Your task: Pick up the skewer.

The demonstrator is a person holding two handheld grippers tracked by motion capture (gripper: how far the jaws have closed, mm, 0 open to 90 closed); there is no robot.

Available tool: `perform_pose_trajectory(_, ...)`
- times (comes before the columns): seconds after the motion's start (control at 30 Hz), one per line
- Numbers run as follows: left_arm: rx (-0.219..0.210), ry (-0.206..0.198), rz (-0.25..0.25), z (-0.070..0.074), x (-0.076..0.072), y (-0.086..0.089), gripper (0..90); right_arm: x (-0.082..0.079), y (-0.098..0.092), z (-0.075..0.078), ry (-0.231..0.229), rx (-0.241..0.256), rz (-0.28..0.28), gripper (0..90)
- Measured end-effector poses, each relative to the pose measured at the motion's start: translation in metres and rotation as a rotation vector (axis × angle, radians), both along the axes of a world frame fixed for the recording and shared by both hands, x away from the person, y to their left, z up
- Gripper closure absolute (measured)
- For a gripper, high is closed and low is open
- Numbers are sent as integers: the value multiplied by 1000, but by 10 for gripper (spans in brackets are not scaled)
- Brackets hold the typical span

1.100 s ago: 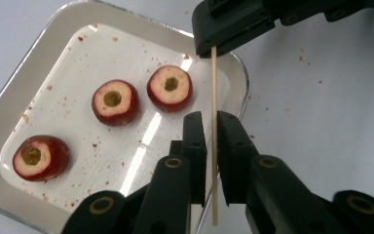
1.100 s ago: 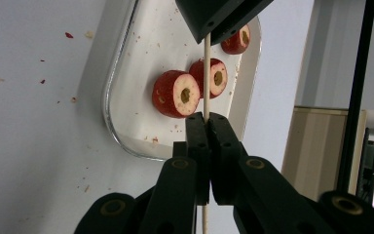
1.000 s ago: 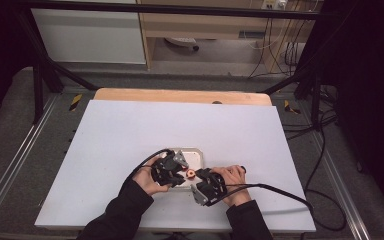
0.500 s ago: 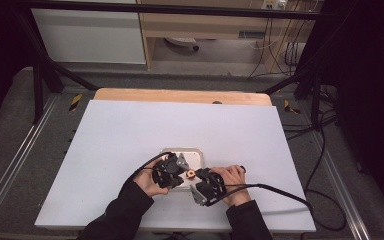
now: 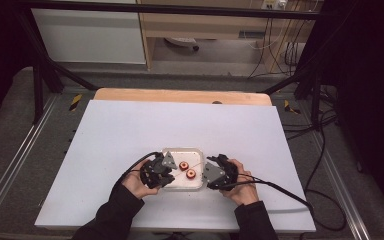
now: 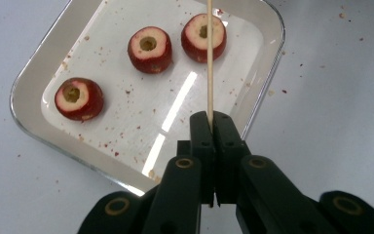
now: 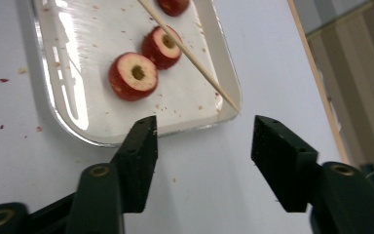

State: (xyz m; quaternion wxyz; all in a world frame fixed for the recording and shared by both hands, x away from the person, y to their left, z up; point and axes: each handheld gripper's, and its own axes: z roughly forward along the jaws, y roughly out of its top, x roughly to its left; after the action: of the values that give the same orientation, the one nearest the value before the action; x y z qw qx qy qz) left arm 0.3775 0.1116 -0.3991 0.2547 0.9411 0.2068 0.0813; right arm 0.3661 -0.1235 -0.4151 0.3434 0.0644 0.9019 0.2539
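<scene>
A white tray (image 5: pixel 182 151) near the table's front edge holds three cored red fruit pieces (image 6: pixel 79 99) (image 6: pixel 149 49) (image 6: pixel 203 38). My left gripper (image 6: pixel 209 117) is shut on a thin wooden skewer (image 6: pixel 209 48), which points out over the tray (image 6: pixel 268 73) and crosses the farthest piece. In the high view the left gripper (image 5: pixel 164 171) sits at the tray's left edge. My right gripper (image 5: pixel 212 175) is at the tray's right edge. It (image 7: pixel 204 127) stands open with nothing in it, just short of the tray rim (image 7: pixel 225 80). The skewer (image 7: pixel 190 53) slants over a piece (image 7: pixel 161 47) beside another (image 7: pixel 133 76).
Red crumbs dot the tray and the white tabletop (image 5: pixel 130 130) around it. A wooden strip (image 5: pixel 180 95) runs along the table's far edge. Black cables (image 5: pixel 280 187) trail from the grippers, the right one toward the table's right side.
The two grippers have drawn apart, the right one moving rightward off the tray. Two fruit pieces now show between them where one showed before.
</scene>
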Motion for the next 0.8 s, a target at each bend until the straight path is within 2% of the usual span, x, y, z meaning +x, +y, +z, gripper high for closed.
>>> perform_pose_trajectory(0.1, -5, 0, 12, -2, -1, 6, 885, 2, -8, -2, 52, 86, -57, 340)
perform_pose_trajectory(0.17, -25, -9, 29, -4, -3, 16, 885, 3, -13, -3, 88, 138, -94, 308)
perform_pose_trajectory(0.2, -25, -9, 29, -4, -3, 16, 885, 3, -13, -3, 88, 138, -94, 308)
perform_pose_trajectory(0.27, -42, -19, 43, -5, -6, 23, 885, 4, -19, -4, 130, 192, -130, 284)
perform_pose_trajectory(0.3, -56, -25, 54, -5, -7, 26, 885, 5, -25, -4, 169, 239, -160, 260)
perform_pose_trajectory(0.33, -69, -30, 62, -5, -8, 29, 884, 6, -27, -4, 184, 264, -171, 250)
perform_pose_trajectory(0.37, -80, -33, 71, -5, -9, 32, 884, 5, -29, -4, 202, 286, -185, 241)
perform_pose_trajectory(0.4, -95, -42, 85, -4, -11, 35, 884, 5, -29, -4, 202, 286, -185, 241)
perform_pose_trajectory(0.43, -122, -53, 105, -5, -14, 40, 885, 5, -33, -4, 248, 343, -215, 222)
perform_pose_trajectory(0.5, -139, -63, 122, -5, -16, 44, 884, 6, -35, -4, 263, 359, -224, 212)
perform_pose_trajectory(0.53, -152, -71, 135, -6, -17, 47, 884, 6, -38, -3, 304, 401, -244, 191)
perform_pose_trajectory(0.57, -168, -76, 149, -6, -19, 50, 884, 6, -38, -3, 304, 401, -244, 191)
perform_pose_trajectory(0.63, -196, -86, 177, -8, -22, 57, 884, 5, -40, -2, 359, 446, -283, 145)
perform_pose_trajectory(0.7, -217, -94, 202, -10, -25, 62, 884, 5, -39, -2, 372, 456, -291, 131)
perform_pose_trajectory(0.8, -258, -105, 242, -15, -29, 71, 884, 5, -38, -1, 431, 486, -315, 86)
